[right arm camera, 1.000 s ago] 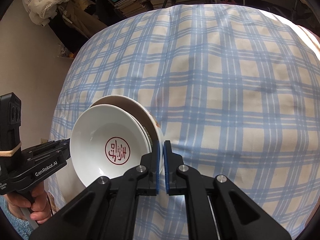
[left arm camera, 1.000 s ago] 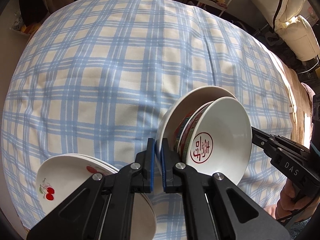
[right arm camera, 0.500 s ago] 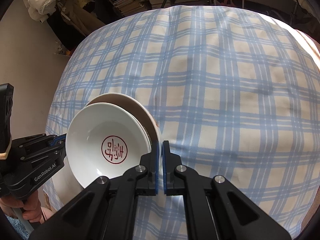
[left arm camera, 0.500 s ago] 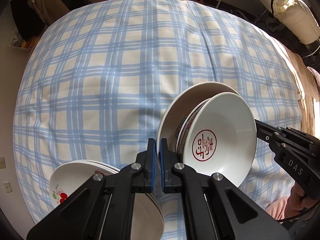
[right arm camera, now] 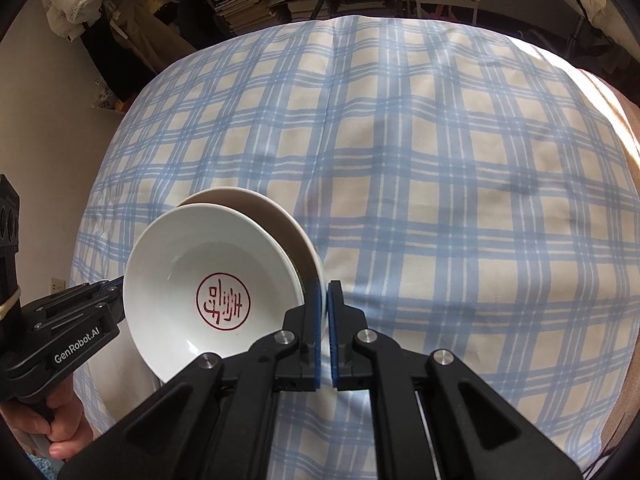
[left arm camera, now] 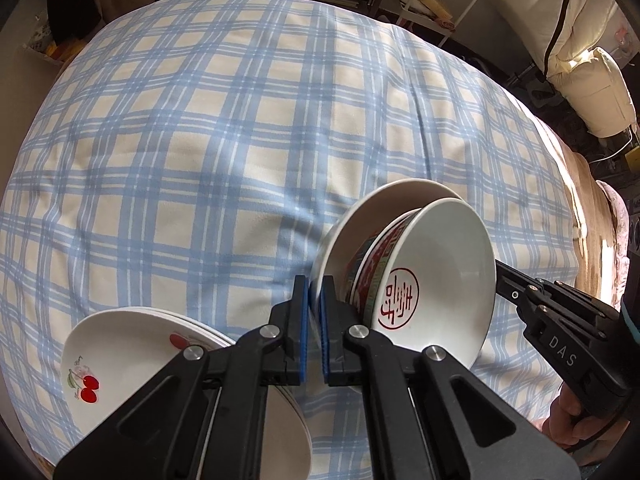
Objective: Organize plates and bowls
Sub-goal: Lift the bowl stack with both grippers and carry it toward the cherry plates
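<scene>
Both the left tongs [left arm camera: 314, 312] and right tongs [right arm camera: 324, 312] are clamping the plain plate [left arm camera: 352, 224] carrying the red-seal bowl [right arm camera: 208, 288] above the plaid bed [left arm camera: 224, 152]. Only the left view is showing the stacked cherry plates [left arm camera: 120, 360] and "DAS"; the right is showing "GenRobot.AI".

Both wrist views look steeply down, sharing the bowl stack [left arm camera: 424, 280].

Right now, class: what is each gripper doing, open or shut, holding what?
Left gripper: shut on the plate's rim.
Right gripper: shut on the same plate's opposite rim.
</scene>
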Available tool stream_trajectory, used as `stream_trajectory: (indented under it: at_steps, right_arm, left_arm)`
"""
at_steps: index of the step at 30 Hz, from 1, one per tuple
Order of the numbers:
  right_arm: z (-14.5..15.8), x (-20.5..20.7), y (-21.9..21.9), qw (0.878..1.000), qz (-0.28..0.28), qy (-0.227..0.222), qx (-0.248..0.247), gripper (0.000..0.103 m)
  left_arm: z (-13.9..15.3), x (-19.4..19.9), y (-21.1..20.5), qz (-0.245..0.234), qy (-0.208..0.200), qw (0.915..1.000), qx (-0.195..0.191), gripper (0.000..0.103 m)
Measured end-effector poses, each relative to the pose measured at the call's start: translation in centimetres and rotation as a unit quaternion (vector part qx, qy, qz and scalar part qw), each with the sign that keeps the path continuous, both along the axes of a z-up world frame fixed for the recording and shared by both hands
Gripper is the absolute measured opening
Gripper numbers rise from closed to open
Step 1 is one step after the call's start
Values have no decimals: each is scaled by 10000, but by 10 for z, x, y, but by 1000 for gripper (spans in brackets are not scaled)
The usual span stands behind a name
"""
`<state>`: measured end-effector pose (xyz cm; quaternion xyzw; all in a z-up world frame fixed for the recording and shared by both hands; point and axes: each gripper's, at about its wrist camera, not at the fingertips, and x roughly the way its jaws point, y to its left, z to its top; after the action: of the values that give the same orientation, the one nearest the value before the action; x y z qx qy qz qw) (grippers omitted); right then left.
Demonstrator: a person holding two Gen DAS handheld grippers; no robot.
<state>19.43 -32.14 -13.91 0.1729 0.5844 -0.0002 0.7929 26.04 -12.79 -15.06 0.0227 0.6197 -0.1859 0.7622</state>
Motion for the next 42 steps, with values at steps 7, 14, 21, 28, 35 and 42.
stream_trajectory:
  at_steps: [7, 14, 21, 28, 35, 42]
  right_arm:
    - [0, -2, 2, 9997, -95, -32, -240, 7]
    - [7, -5, 2, 9996, -18, -71, -286, 5]
    - [12, -8, 3, 9995, 14, -120, -303, 5]
    - [15, -11, 3, 9998, -54, -123, -128, 5]
    - [20, -15, 3, 9998, -49, -135, -103, 5]
    - [36, -19, 5, 9997, 3, -218, -132, 5]
  left_arm:
    - [6, -3, 1, -31, -40, 10000, 51, 4]
    - [12, -7, 0, -118, -32, 9998, 183, 3]
    - [13, -6, 4, -55, 38, 9999, 104, 3]
    - [18, -8, 7, -12, 66, 10000, 43, 4]
    - [22, -12, 10, 21, 73, 10000, 38, 3]
    - [38, -16, 15, 66, -11, 10000, -70, 3]
